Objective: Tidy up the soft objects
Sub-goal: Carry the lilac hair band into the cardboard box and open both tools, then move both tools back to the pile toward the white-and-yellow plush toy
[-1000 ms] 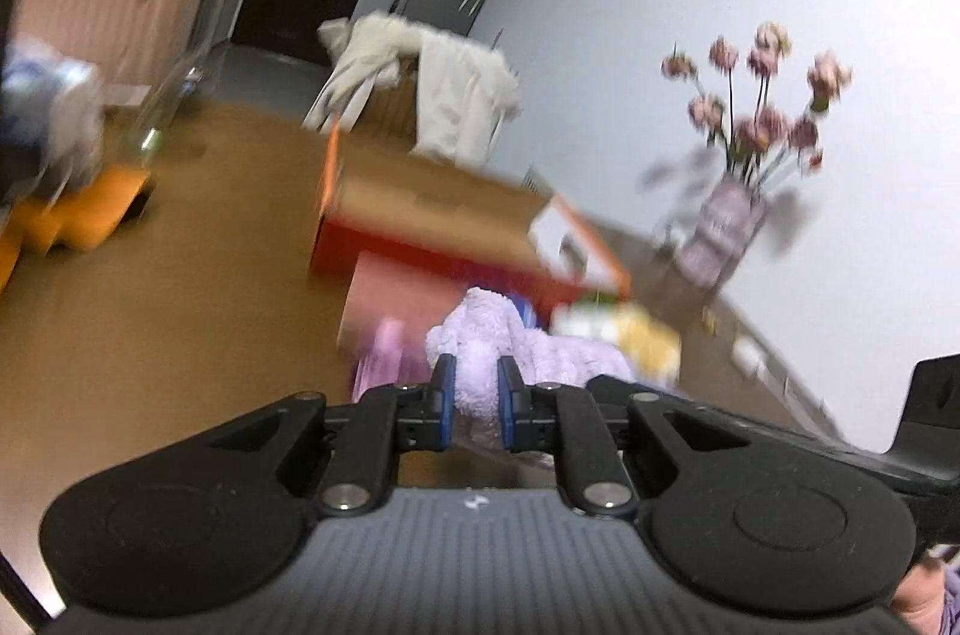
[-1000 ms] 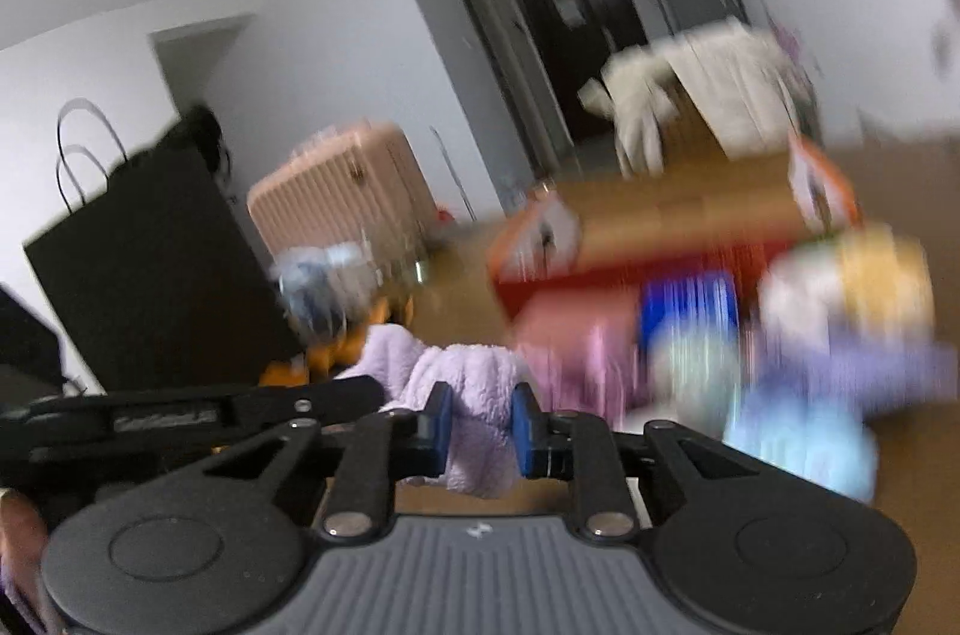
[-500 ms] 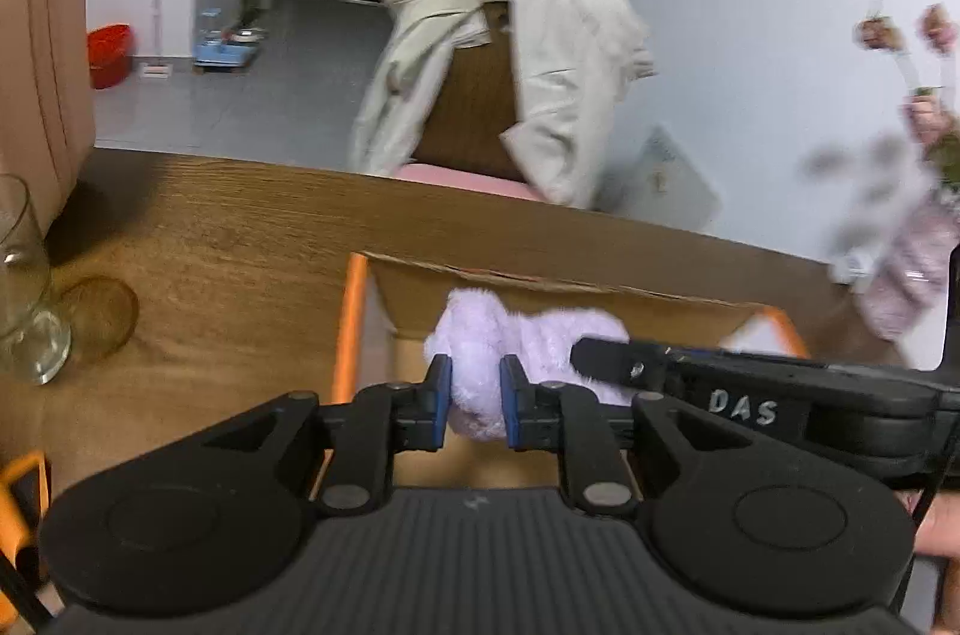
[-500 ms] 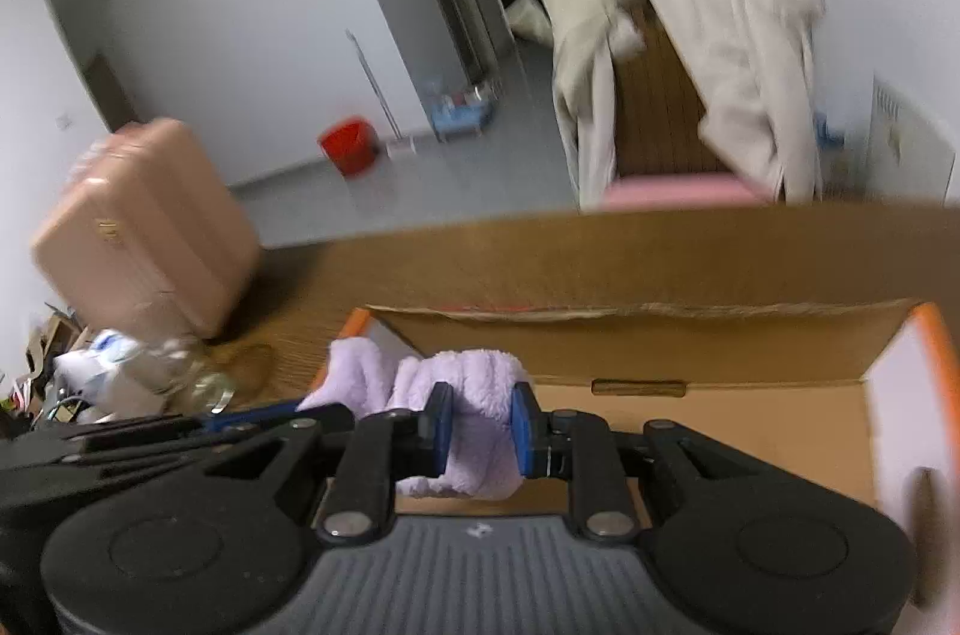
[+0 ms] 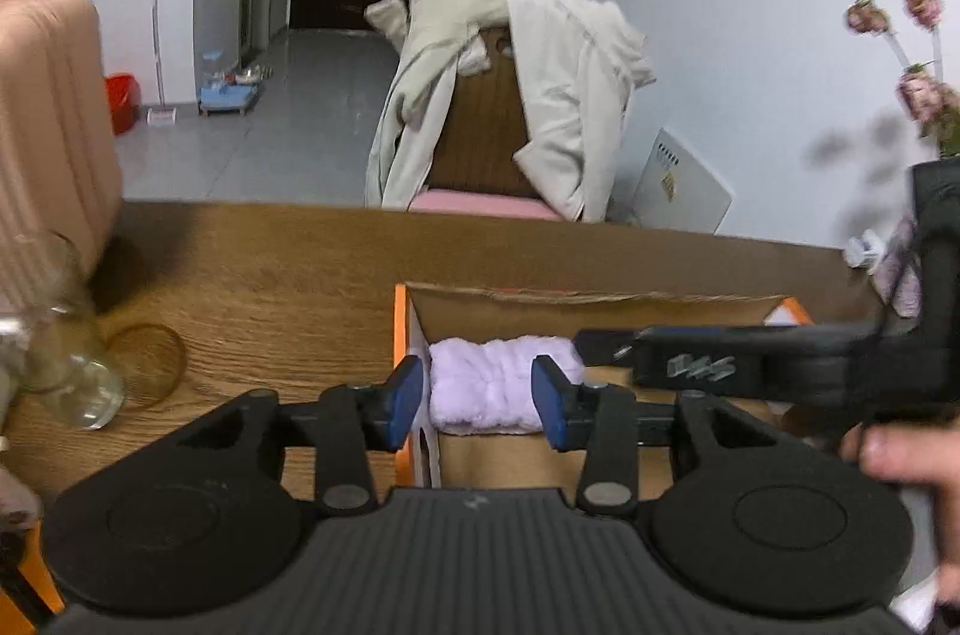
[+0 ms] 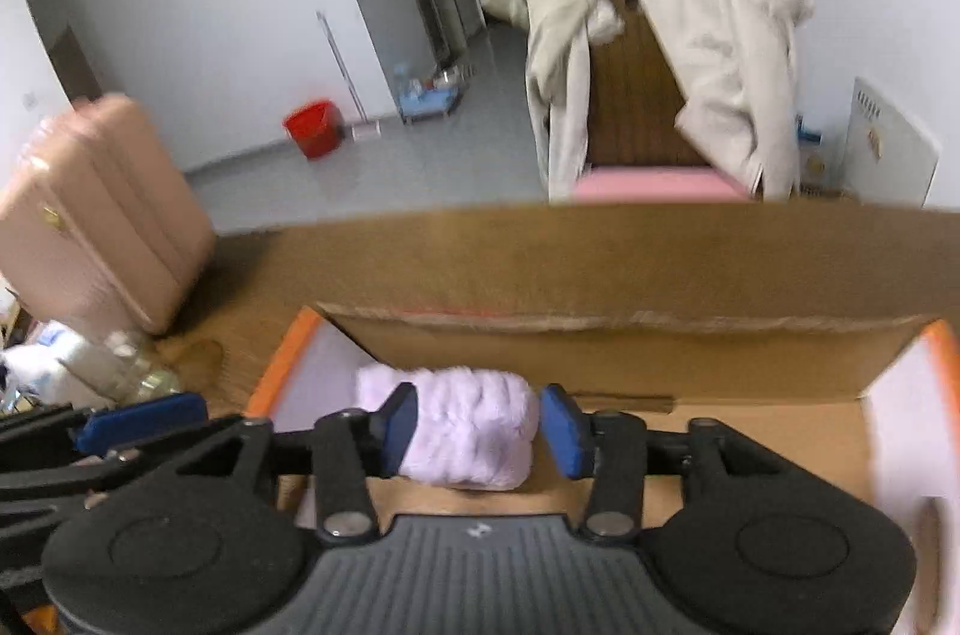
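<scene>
Left wrist view is looking down over the left gripper (image 5: 478, 408), whose blue pads are opening and standing just clear of a rolled lilac fleece cloth (image 5: 501, 383) lying between them. That cloth is resting inside an open cardboard box (image 5: 600, 308) with orange edges, close to the box's left wall. The right gripper (image 6: 480, 428) is doing the same from its side: its jaws are spreading apart, the cloth (image 6: 465, 425) sitting between the pads (the left pad may be just brushing the fleece, I cannot tell for sure). The box is sitting on a wooden worktop (image 5: 252, 287), with a clear glass jar (image 5: 66, 365) standing well off to the left. A person's fingers (image 5: 894, 455) are showing at the right edge, wrapped around the other tool's handle. Behind the worktop, a pale coat (image 5: 558, 77) is hanging over a chair.
</scene>
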Demonstrator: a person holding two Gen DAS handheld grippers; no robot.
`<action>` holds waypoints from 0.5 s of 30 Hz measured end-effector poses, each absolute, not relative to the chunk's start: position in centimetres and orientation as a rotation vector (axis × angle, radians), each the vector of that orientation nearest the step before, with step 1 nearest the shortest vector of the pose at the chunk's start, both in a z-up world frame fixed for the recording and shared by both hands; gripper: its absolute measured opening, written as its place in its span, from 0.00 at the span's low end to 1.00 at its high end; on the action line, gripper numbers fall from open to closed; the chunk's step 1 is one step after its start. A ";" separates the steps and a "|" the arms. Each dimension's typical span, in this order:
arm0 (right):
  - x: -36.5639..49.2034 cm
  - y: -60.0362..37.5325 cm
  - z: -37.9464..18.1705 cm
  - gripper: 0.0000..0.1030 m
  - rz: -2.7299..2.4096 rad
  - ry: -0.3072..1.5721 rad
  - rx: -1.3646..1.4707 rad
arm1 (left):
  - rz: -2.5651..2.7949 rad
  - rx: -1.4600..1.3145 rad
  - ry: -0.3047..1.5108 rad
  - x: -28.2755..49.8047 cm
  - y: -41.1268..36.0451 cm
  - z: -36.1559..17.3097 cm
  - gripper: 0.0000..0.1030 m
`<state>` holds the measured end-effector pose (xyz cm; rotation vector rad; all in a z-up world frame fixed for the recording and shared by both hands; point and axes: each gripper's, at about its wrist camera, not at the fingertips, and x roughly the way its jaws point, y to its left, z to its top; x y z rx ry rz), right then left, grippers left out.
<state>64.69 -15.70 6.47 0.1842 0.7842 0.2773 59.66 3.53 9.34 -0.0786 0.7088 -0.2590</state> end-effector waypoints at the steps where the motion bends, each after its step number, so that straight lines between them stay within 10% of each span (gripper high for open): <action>1: 63.5 -16.2 7.8 0.51 0.280 0.762 0.184 | -0.261 -0.075 0.698 58.7 3.9 10.3 0.42; 15: 38.3 -23.7 20.9 0.71 0.306 0.553 0.124 | -0.272 0.102 0.495 36.4 6.4 20.5 0.71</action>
